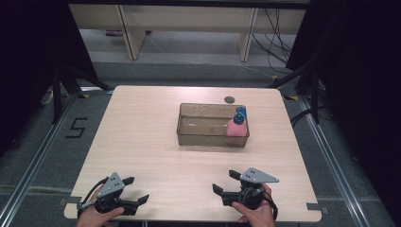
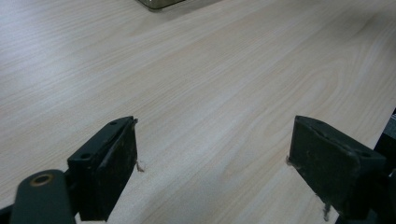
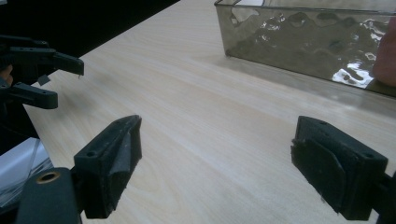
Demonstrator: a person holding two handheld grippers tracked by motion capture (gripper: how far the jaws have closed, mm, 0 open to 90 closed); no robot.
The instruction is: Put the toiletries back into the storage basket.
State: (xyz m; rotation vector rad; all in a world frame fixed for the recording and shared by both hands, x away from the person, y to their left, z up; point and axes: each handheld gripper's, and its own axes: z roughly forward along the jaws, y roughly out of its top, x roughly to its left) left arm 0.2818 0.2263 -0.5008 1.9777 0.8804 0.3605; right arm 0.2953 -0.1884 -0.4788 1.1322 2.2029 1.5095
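A smoky clear plastic bin [image 1: 203,140] stands at the middle of the light wood table [image 1: 142,142]. In its right end sits a pink bottle [image 1: 236,128] with a blue cap [image 1: 239,115]. My left gripper [image 1: 136,189] rests near the table's front left corner, open and holding nothing. My right gripper [image 1: 225,181] lies near the front edge right of centre, also open and bare. In the right gripper view the bin [image 3: 289,42] is ahead of the open gripper [image 3: 217,154], with a pink edge of the bottle [image 3: 385,60] at the right. The left gripper view has its open gripper [image 2: 212,154] over bare wood.
A small dark round disc [image 1: 230,99] lies on the table just behind the bin. The bin's corner [image 2: 159,3] peeks in at the top of the left gripper view. The other gripper [image 3: 39,74] appears at far left in the right gripper view. Dark floor surrounds the table.
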